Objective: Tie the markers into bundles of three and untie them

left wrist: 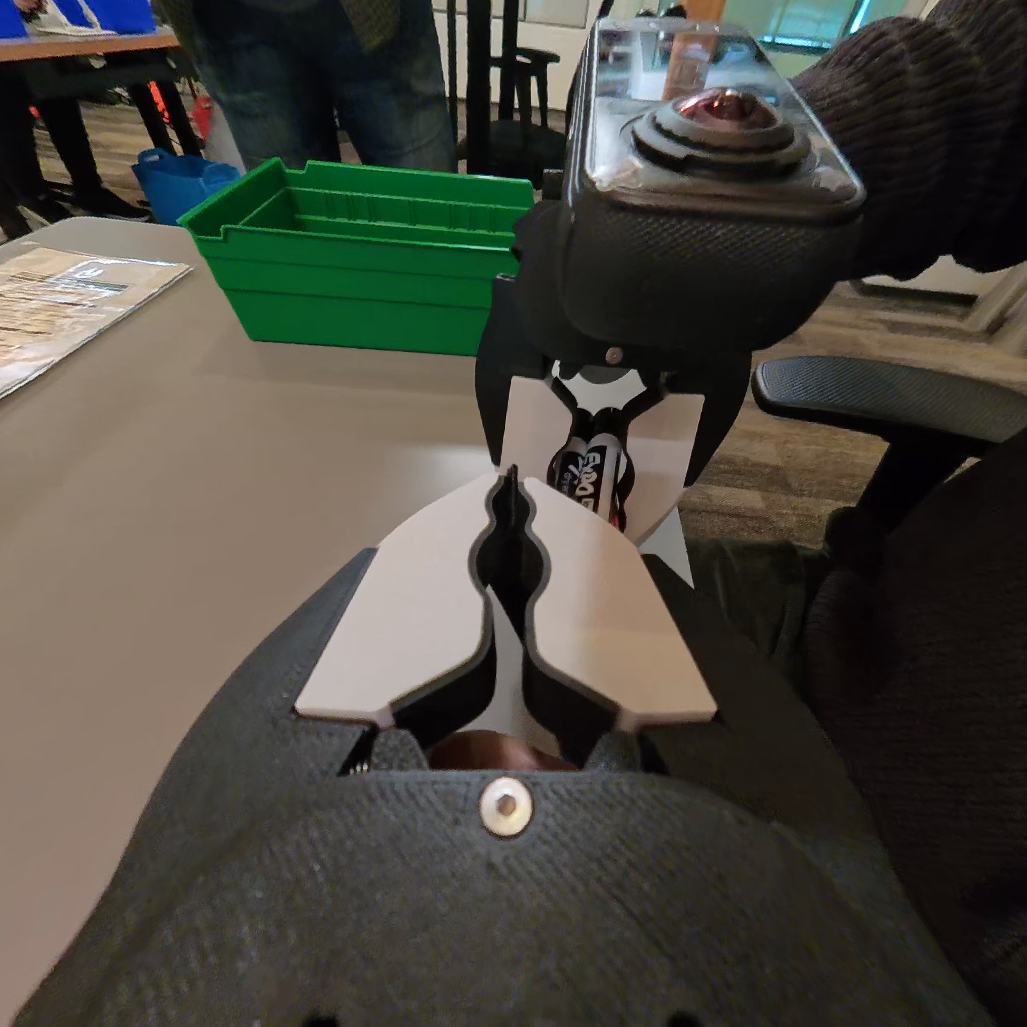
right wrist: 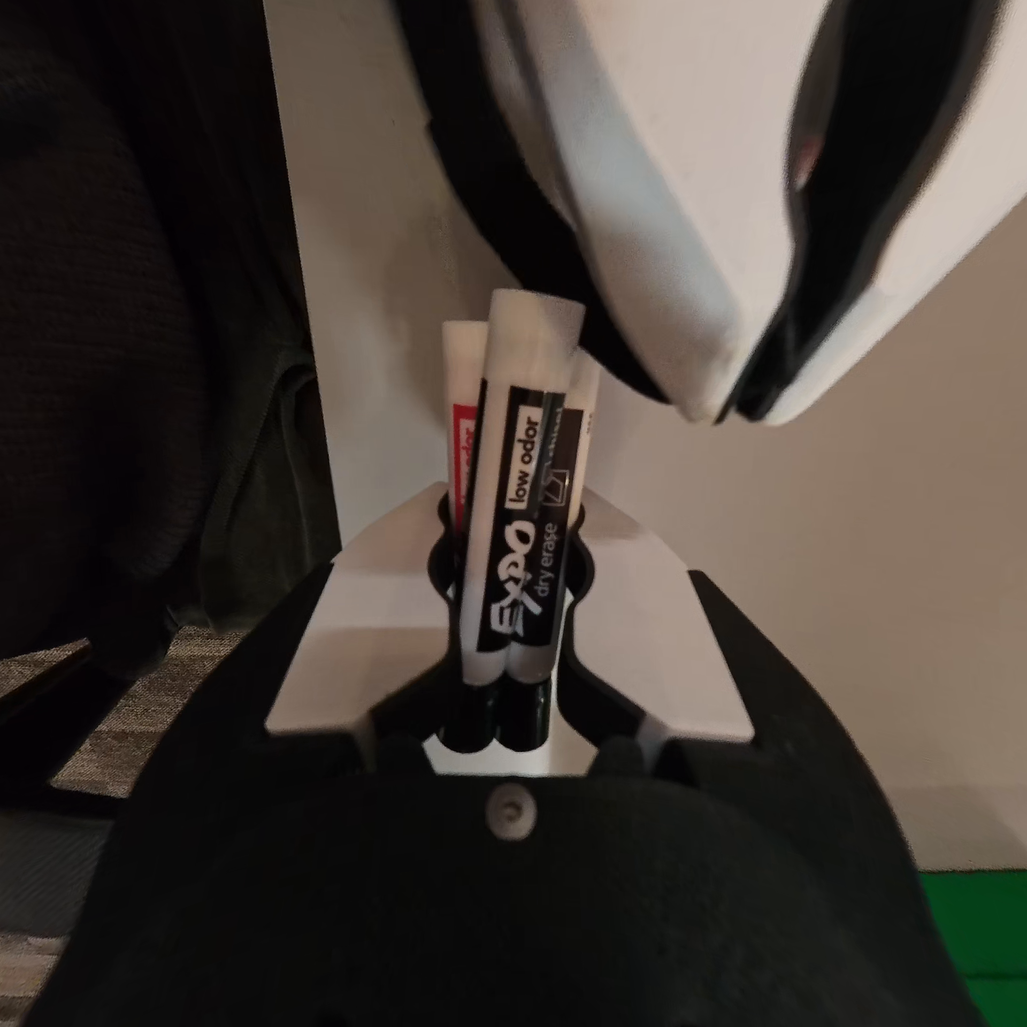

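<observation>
Three dry-erase markers (right wrist: 519, 389) with white barrels, two with black labels and one with a red label, stand side by side as a bundle. My right gripper (right wrist: 514, 503) is shut on them around the middle, caps toward its base. In the left wrist view the right gripper (left wrist: 592, 497) faces me just past my own tips, with the markers (left wrist: 583, 472) in it. My left gripper (left wrist: 510, 489) is shut, with a thin black band (left wrist: 511, 500) pinched between its white pads. In the right wrist view the left gripper (right wrist: 717, 417) hangs just above and to the right of the marker ends.
A green plastic bin (left wrist: 361, 278) stands on the grey table (left wrist: 222, 500) at the back; its corner also shows in the right wrist view (right wrist: 945, 917). A printed sheet (left wrist: 72, 300) lies at the far left. A black office chair (left wrist: 889, 400) is at the right, and people's legs stand behind the table. My right fingertips sit around 9 cm from my left ones.
</observation>
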Demonstrator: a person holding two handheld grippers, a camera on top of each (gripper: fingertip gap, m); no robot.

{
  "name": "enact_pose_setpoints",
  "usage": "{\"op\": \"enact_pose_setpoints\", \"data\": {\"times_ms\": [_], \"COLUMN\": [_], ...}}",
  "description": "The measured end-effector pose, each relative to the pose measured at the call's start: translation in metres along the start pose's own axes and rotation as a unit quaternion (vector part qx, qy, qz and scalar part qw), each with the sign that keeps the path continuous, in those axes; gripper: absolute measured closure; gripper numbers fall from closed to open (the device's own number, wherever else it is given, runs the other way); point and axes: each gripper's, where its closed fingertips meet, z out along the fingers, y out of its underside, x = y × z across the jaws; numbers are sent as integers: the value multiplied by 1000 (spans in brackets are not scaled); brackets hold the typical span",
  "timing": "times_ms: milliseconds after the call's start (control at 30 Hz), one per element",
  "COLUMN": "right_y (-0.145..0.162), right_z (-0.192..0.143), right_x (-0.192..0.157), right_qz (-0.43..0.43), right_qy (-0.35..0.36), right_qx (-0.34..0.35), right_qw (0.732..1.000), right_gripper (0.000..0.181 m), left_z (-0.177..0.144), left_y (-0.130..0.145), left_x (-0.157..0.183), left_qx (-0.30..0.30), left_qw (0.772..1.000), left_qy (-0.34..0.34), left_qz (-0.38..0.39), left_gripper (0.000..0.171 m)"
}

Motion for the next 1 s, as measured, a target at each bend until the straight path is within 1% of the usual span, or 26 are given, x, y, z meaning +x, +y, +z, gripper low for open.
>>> {"op": "enact_pose_setpoints", "data": {"times_ms": [33, 67, 133, 167, 300, 433, 567, 1000], "right_y": [-1, -2, -4, -5, -5, -4, -4, -7], "right_z": [0, 0, 0, 0, -1, -2, -4, -4], "right_x": [0, 0, -2, -2, -1, 6, 10, 10], "right_qz": [0, 1, 1, 1, 3, 16, 17, 11], "right_qy": [-1, -6, -13, -13, -9, 4, 13, 11], "right_qx": [2, 4, 10, 10, 10, 10, 11, 11], "right_qw": [1000, 1000, 1000, 1000, 1000, 1000, 1000, 1000], "right_gripper": [144, 144, 144, 144, 144, 144, 144, 144], "left_z": [1, 3, 5, 5, 6, 8, 9, 9], "left_y": [0, 1, 5, 7, 6, -2, -5, -6], "left_x": [-1, -6, -21, -22, -17, 5, 15, 17], "left_qx": [2, -3, -18, -20, -8, 4, 15, 43], "left_qw": [1000, 999, 994, 993, 996, 1000, 1000, 996], "left_qy": [-9, -32, -96, -103, -82, -18, 15, 51], "left_qz": [0, 10, 44, 52, 31, 15, -3, -55], "left_gripper": [167, 167, 167, 167, 167, 167, 166, 166]}}
